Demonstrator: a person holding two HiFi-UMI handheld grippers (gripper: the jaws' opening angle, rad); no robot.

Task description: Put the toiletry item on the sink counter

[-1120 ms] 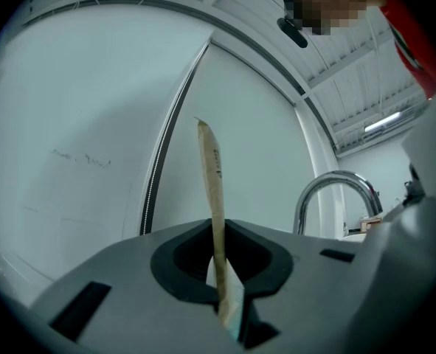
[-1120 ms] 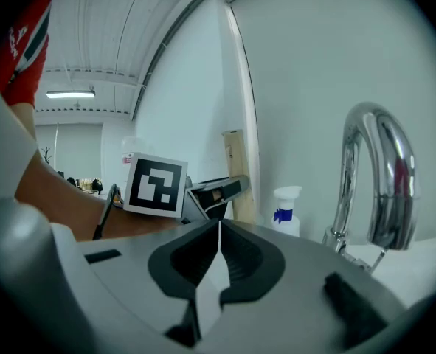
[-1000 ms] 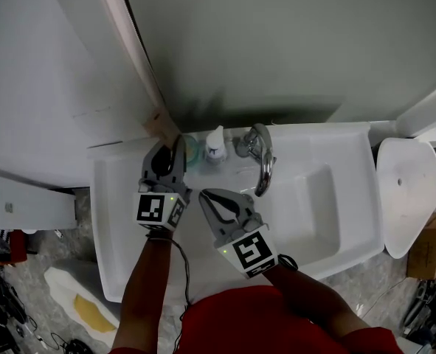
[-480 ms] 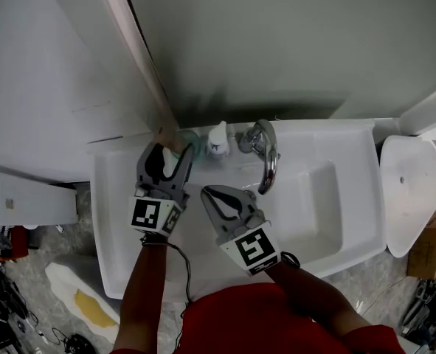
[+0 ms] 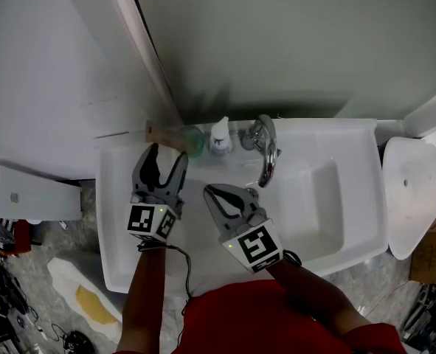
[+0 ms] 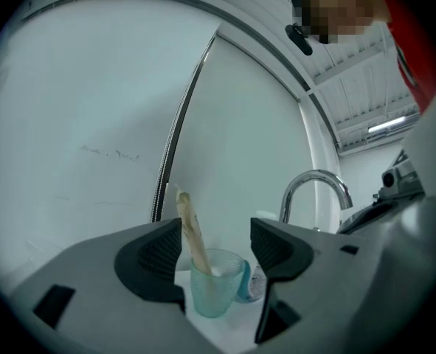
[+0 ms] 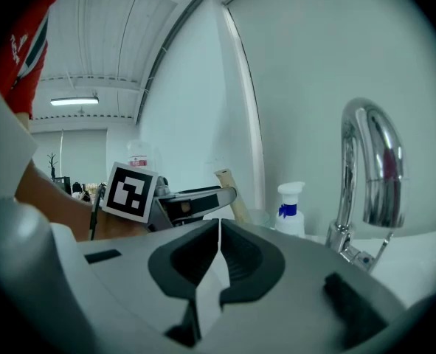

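A translucent teal cup (image 5: 192, 140) with a tan stick-like toiletry item (image 5: 162, 134) leaning in it stands on the white sink counter (image 5: 122, 198), at its back left corner by the wall. My left gripper (image 5: 167, 151) sits just short of it, jaws opening wide and touching nothing. In the left gripper view the cup (image 6: 216, 282) stands upright beyond the pads (image 6: 155, 260), with the tan item (image 6: 192, 231) tilted left. My right gripper (image 5: 207, 191) hovers over the counter's middle, shut and empty, also in its own view (image 7: 216, 253).
A small white spray bottle (image 5: 218, 137) stands right of the cup, beside the chrome faucet (image 5: 265, 157) that arches over the basin (image 5: 317, 198). A white toilet lid (image 5: 413, 198) lies to the right. A wall and a white panel rise behind the sink.
The left gripper's jaws have spread apart and let go of the cup. It has drawn back toward me, leaving the cup standing at the back corner. The right gripper barely moved.
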